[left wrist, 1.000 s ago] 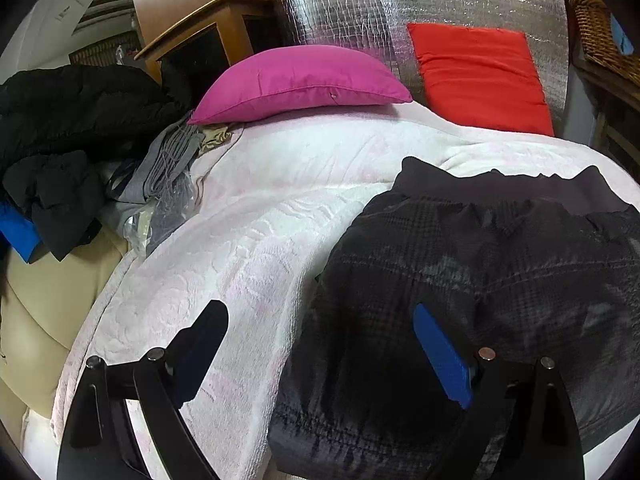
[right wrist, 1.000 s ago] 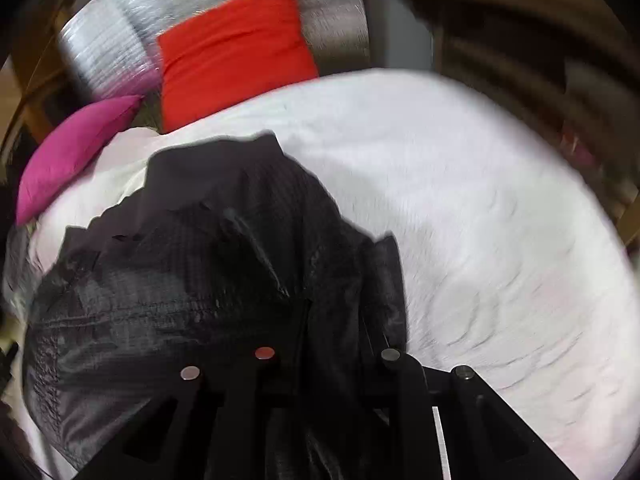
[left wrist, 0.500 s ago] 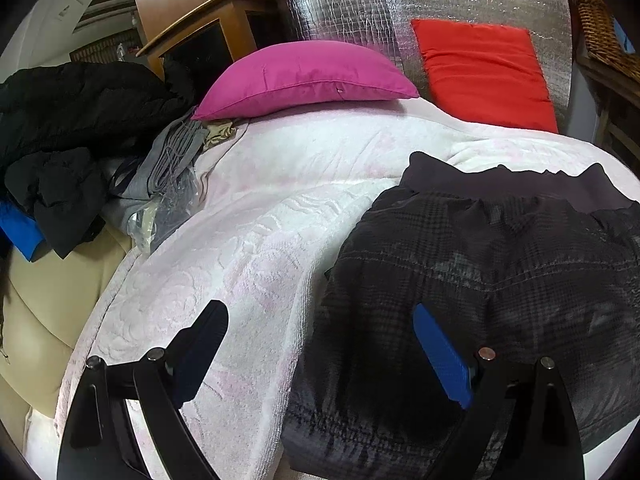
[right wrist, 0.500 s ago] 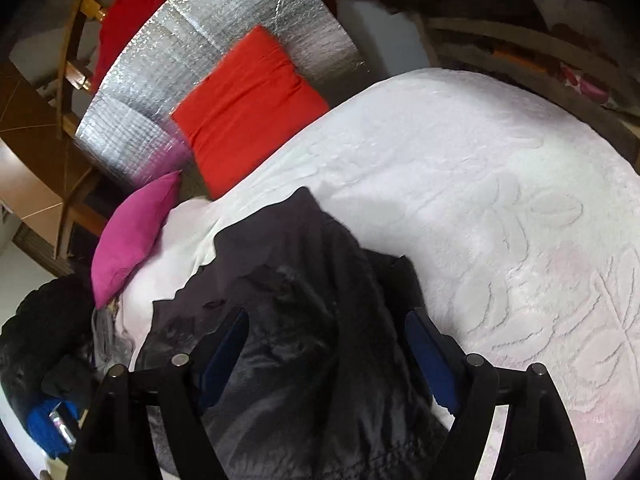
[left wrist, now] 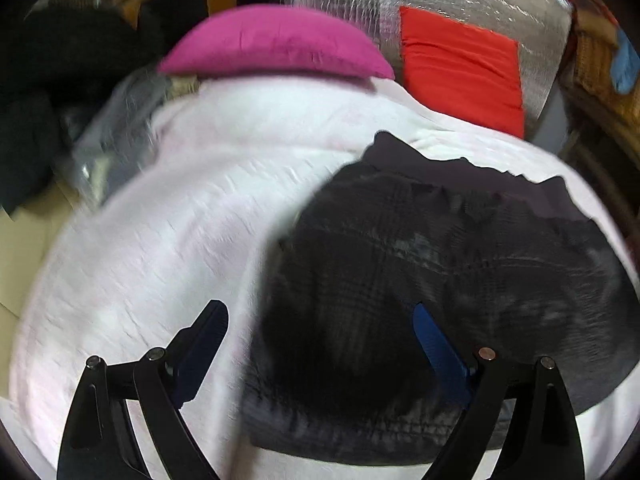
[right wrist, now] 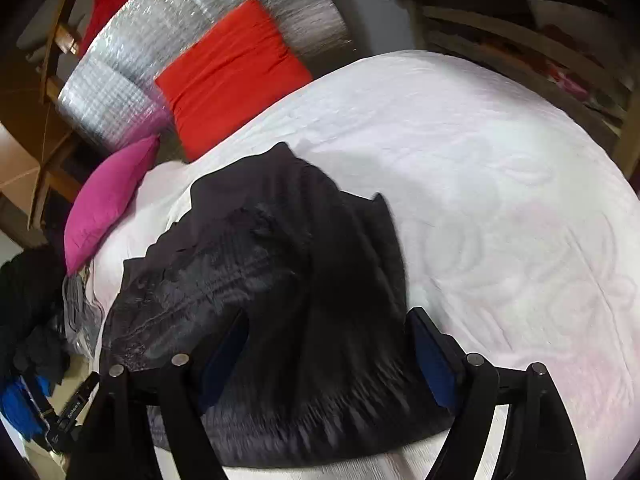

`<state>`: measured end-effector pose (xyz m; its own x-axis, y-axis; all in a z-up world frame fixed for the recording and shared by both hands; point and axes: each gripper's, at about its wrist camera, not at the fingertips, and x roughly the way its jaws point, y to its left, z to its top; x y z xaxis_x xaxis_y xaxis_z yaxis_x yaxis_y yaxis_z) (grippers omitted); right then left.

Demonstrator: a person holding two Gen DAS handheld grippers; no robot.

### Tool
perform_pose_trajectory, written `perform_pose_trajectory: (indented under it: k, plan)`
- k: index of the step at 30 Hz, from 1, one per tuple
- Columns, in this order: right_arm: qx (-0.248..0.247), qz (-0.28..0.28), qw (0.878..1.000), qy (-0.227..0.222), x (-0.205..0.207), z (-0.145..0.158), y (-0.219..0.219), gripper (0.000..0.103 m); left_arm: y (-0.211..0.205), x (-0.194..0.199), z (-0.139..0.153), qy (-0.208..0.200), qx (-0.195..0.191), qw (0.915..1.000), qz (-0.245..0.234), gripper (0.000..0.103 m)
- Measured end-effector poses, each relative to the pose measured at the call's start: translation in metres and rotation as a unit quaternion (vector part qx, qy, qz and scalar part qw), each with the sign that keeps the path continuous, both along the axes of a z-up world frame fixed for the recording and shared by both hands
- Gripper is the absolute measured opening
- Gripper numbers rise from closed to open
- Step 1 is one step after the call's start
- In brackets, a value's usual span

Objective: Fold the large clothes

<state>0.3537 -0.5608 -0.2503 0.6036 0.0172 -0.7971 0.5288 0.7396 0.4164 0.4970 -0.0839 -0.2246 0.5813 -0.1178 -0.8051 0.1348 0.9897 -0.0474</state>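
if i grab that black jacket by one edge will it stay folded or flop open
Likely floppy: the black jacket lies in soft creases and sags over the white bedspread. Its shiny fabric looks slick, so layers may slide apart. It seems thin and light for its size, so one edge would probably lift while the rest drags.

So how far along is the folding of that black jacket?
The black jacket already lies in a compact bundle on the white bedspread. Nothing is in hand: the left gripper and right gripper are both open above it. The dark clothes pile looks unfolded.
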Motion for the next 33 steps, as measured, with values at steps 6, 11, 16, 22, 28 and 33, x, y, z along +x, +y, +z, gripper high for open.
perform_pose_trajectory:
  k: [6,11,16,22,28,33]
  plan:
    - [0.024,-0.036,0.999,0.014,-0.022,-0.010,-0.015,0.084,0.001,0.001,-0.015,0.030,0.000,0.9995,-0.008,0.094]
    - [0.119,-0.055,0.991,-0.033,-0.052,-0.009,-0.027,0.084,0.012,-0.004,-0.008,0.049,-0.045,0.9978,0.000,0.080]
    - [0.173,-0.074,0.981,-0.046,-0.077,-0.015,-0.023,0.084,0.029,-0.020,0.002,0.047,-0.051,0.9972,0.027,0.082]
    - [0.259,-0.074,0.962,-0.043,-0.077,-0.043,-0.003,0.084,0.052,-0.042,-0.013,0.084,-0.084,0.9908,0.065,0.084]
    - [0.272,-0.080,0.957,-0.062,-0.053,-0.063,0.009,0.084,0.044,-0.050,-0.020,0.110,-0.127,0.9841,0.060,0.084]
    - [0.235,-0.088,0.966,-0.067,-0.037,-0.068,0.012,0.084,0.042,-0.037,-0.031,0.120,-0.152,0.9785,0.072,0.089]
